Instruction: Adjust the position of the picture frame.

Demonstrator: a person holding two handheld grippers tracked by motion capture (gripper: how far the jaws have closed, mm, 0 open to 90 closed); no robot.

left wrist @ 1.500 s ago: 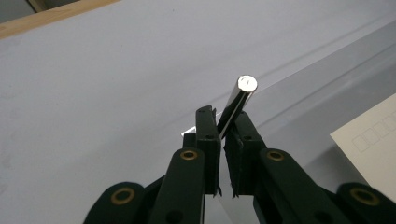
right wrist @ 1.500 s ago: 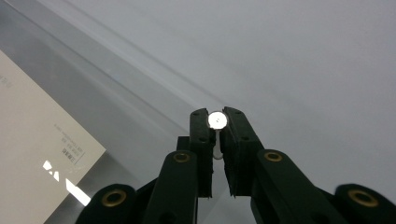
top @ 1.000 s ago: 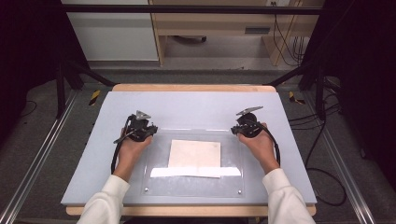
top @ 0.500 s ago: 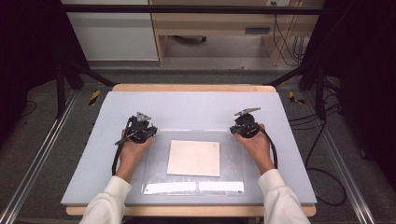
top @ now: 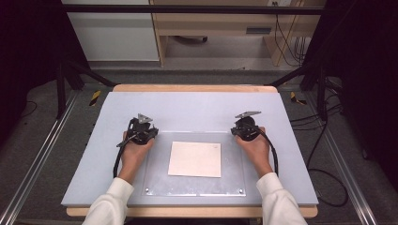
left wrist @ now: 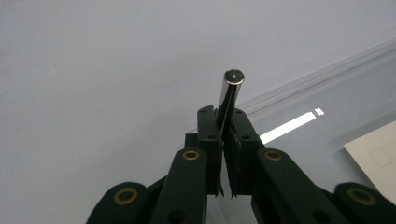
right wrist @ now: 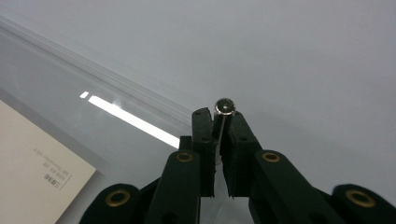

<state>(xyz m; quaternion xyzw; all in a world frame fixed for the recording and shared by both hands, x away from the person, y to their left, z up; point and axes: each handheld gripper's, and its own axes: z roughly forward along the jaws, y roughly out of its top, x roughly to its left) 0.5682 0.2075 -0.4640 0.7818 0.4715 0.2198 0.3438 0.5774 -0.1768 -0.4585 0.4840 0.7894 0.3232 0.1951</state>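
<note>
We see a cream paper sheet (top: 195, 159) under a clear plate (top: 159, 185) on the pale counter (top: 187, 108).
Left tongs (left wrist: 226, 122) and right tongs (right wrist: 221, 122) each pinch a shiny metal pin (left wrist: 231, 88), (right wrist: 224, 106).

Black grippers (top: 141, 131) (top: 245, 129) with brass-coloured rivets, shiny silver pins (left wrist: 229, 93) (right wrist: 224, 106), pale blue-grey mat (top: 187, 108), clear plate (top: 159, 187), cream sheet (top: 195, 159) printed with small grey text, white sleeves (top: 110, 204).

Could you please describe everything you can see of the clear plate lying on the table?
The clear plate is a transparent, glossy rectangular sheet, acrylic by its look, lying flat on the grey table top near the person's edge. Small screws mark its near corners. A cream sheet of paper lies at its middle, whether on or beneath it I cannot tell. The left gripper and right gripper sit by its far corners.
</note>
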